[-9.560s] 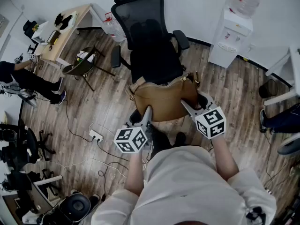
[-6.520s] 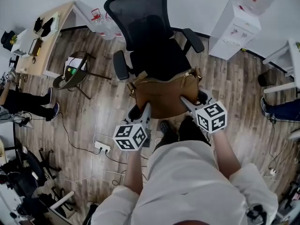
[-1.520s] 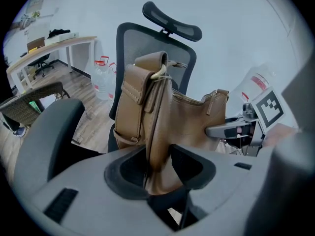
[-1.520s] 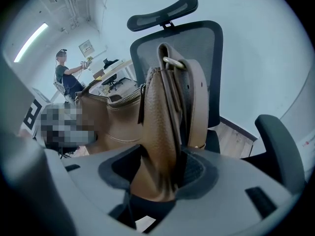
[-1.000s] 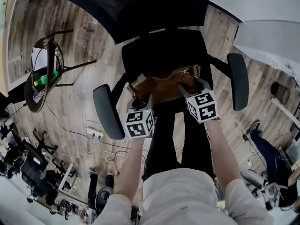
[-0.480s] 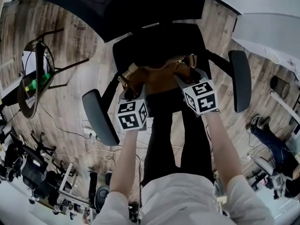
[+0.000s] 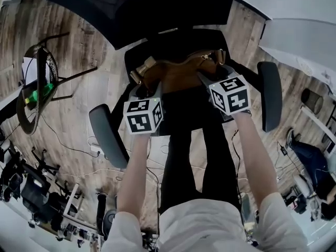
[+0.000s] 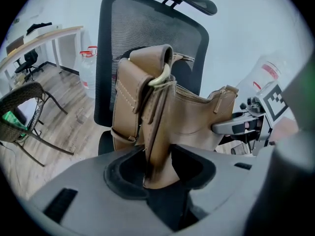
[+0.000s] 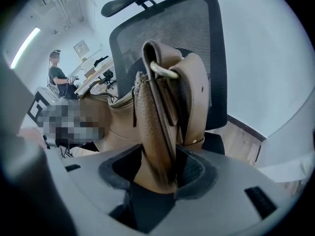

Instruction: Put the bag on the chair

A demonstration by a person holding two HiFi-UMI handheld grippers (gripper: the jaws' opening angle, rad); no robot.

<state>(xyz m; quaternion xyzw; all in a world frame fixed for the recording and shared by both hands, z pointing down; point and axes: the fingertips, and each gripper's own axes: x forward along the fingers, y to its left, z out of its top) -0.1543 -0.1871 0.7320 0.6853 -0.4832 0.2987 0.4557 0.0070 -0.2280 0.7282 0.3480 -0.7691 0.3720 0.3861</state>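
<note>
A tan leather bag [image 7: 176, 71] hangs between my two grippers over the seat [image 7: 181, 42] of a black mesh office chair. My left gripper [image 7: 140, 92] is shut on the bag's left end, where the strap buckle [image 8: 160, 77] sits. In the left gripper view that end [image 8: 147, 117] stands upright between the jaws of the left gripper [image 8: 157, 168], in front of the chair's backrest [image 8: 133, 33]. My right gripper [image 7: 209, 79] is shut on the other end. The right gripper view shows the right gripper [image 9: 155, 173] pinching that end [image 9: 162, 122] before the backrest [image 9: 197, 28]. The bag's underside is hidden.
The chair's armrests [image 7: 107, 135] [image 7: 270, 96] flank my arms. A wicker chair [image 7: 34, 88] stands at the left, a white cabinet [image 7: 299, 41] at the upper right. Cables and a power strip [image 7: 97, 150] lie on the wood floor. A person [image 9: 56, 75] sits at a desk far off.
Both grippers have carried the bag forward, further over the seat. The armrests now lie closer to my arms. The grip on both ends is unchanged.
</note>
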